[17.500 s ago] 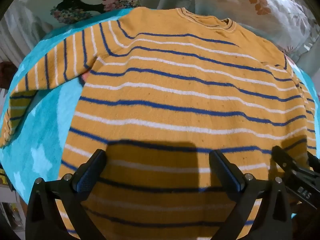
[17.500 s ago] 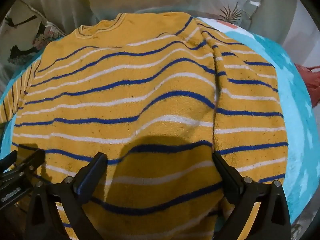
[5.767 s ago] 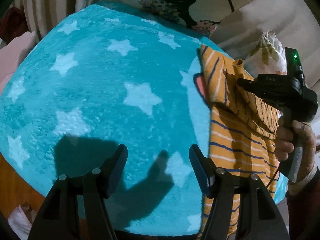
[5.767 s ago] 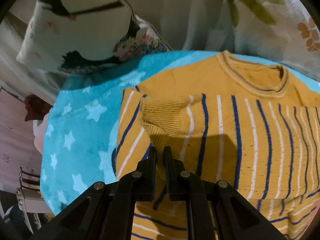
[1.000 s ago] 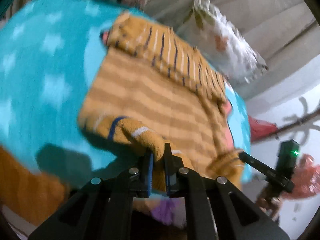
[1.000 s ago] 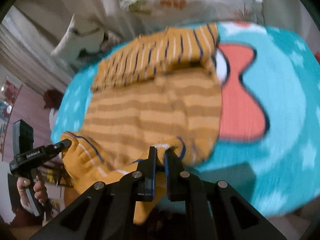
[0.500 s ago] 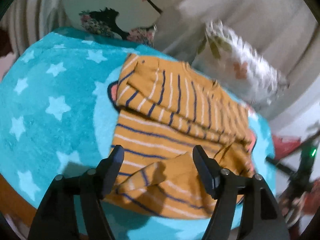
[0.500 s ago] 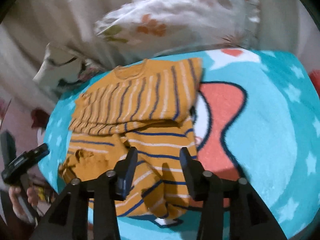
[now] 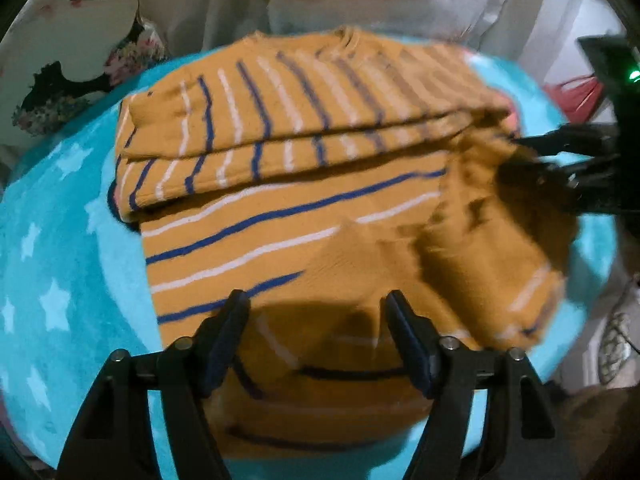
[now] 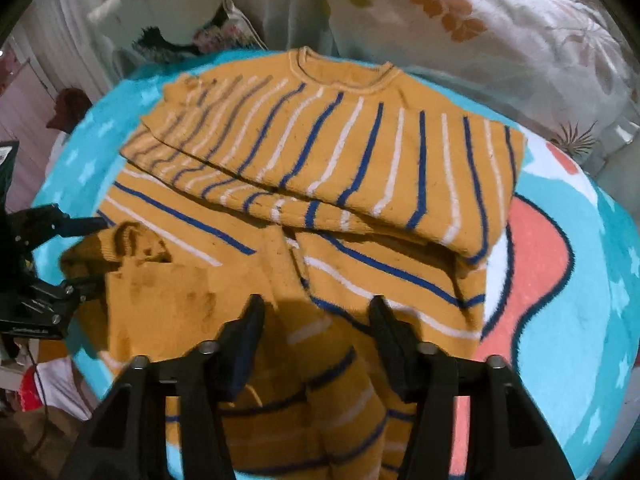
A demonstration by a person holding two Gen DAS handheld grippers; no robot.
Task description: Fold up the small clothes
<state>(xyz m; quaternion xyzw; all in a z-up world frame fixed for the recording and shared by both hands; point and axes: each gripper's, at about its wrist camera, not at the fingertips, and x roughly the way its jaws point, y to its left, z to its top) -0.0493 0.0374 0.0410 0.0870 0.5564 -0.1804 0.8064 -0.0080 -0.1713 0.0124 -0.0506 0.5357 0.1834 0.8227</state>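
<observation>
Sweater (image 9: 304, 216), mustard with blue and white stripes, lies centre frame on teal star blanket (image 9: 60, 264), sleeves folded across chest, hem rumpled at bottom. Left gripper (image 9: 316, 344) and right gripper (image 10: 316, 340) both spread, holding nothing. Step: bottom-up fold underway; next, re-pinch hem corners. One second ago both pinched hem.

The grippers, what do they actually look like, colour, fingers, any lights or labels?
Both are black. The left gripper has two angular arms with silver bolts and dark blue finger pads; the right gripper looks the same. From the left wrist view, the right one's black body shows a green light. From the right wrist view, the left one's body carries small white lettering, unreadable.
</observation>
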